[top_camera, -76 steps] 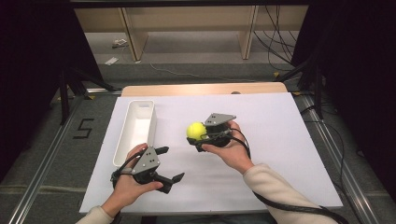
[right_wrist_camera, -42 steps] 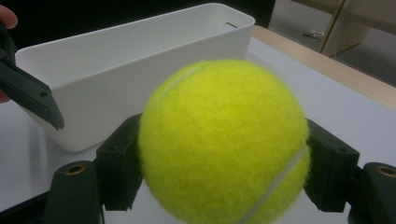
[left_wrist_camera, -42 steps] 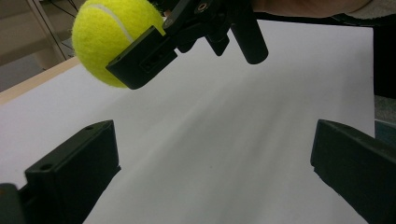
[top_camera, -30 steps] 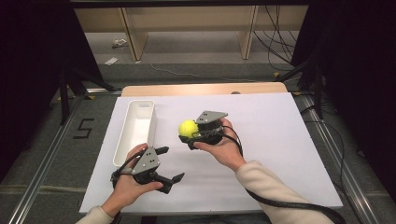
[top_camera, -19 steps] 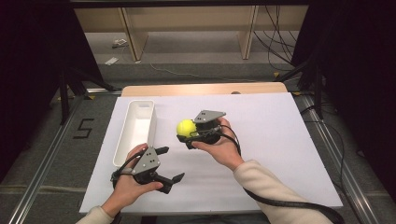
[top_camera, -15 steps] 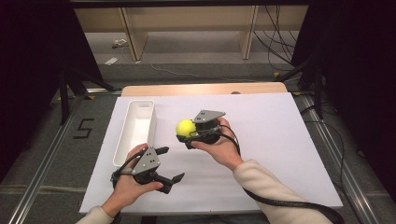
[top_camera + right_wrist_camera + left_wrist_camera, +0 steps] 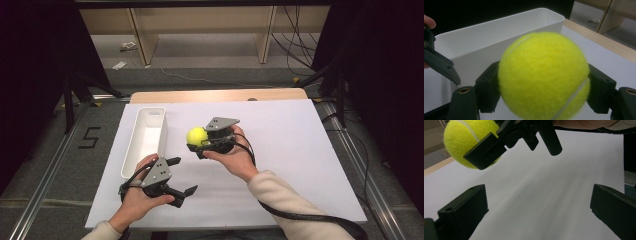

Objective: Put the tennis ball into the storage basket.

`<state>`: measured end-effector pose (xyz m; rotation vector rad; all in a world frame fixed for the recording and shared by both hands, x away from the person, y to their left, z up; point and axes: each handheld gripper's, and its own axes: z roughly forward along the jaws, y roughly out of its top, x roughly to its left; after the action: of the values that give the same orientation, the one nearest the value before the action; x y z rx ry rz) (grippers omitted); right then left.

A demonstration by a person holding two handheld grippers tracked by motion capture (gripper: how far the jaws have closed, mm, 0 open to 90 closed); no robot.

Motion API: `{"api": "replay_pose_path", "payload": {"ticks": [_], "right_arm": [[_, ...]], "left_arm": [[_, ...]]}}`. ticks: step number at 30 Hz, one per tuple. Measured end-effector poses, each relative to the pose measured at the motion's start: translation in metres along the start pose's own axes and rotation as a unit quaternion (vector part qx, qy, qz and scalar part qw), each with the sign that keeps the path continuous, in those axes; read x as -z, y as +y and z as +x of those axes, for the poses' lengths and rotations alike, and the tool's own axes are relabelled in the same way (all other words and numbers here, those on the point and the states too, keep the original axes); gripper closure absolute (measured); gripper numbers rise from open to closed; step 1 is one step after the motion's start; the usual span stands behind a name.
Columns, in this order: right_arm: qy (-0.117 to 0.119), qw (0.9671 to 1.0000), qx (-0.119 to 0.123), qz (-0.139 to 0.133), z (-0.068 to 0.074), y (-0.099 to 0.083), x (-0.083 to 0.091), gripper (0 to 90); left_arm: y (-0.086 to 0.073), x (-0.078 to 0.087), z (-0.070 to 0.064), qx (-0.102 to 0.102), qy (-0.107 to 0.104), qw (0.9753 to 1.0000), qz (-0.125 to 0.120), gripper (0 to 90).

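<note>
Tennis ball (image 7: pixel 196 135) clamped between right gripper (image 7: pixel 202 145) fingers, lifted beside white bin (image 7: pixel 145 141), likely for dropping in; left gripper (image 7: pixel 177 175) fingers spread, empty.

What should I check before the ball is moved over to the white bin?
1. Right gripper grips the ball on both sides: ok, a finger presses each side in the right gripper view.
2. Ball lifted off the table: ok, it hangs above the sheet in the left gripper view.
3. Bin empty: ok.
4. Left gripper out of the path: ok, it is open and nearer the person.
5. Bin fixed to the table: cannot tell.
</note>
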<state>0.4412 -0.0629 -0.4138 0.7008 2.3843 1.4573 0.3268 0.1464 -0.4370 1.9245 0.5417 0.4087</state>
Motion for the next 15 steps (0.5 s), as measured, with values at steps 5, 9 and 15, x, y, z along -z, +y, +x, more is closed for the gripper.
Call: {"api": "replay_pose_path", "payload": {"ticks": [5,9,15], "right_arm": [[0.001,1.0000,0.000,-0.001,0.0002,0.0014,-0.0008,26.8],[0.002,1.0000,0.001,-0.003,0.0010,0.0029,-0.0018,26.8],[0.004,1.0000,0.002,-0.006,0.0021,0.0058,-0.0036,26.8]], "left_arm": [[0.0000,0.0000,0.0002,-0.001,0.002,1.0000,0.000,0.7],[0.0002,0.0002,0.0006,-0.004,0.005,1.0000,-0.001,0.7],[0.0004,0.0002,0.0013,-0.009,0.011,0.9999,-0.002,0.7]]}}
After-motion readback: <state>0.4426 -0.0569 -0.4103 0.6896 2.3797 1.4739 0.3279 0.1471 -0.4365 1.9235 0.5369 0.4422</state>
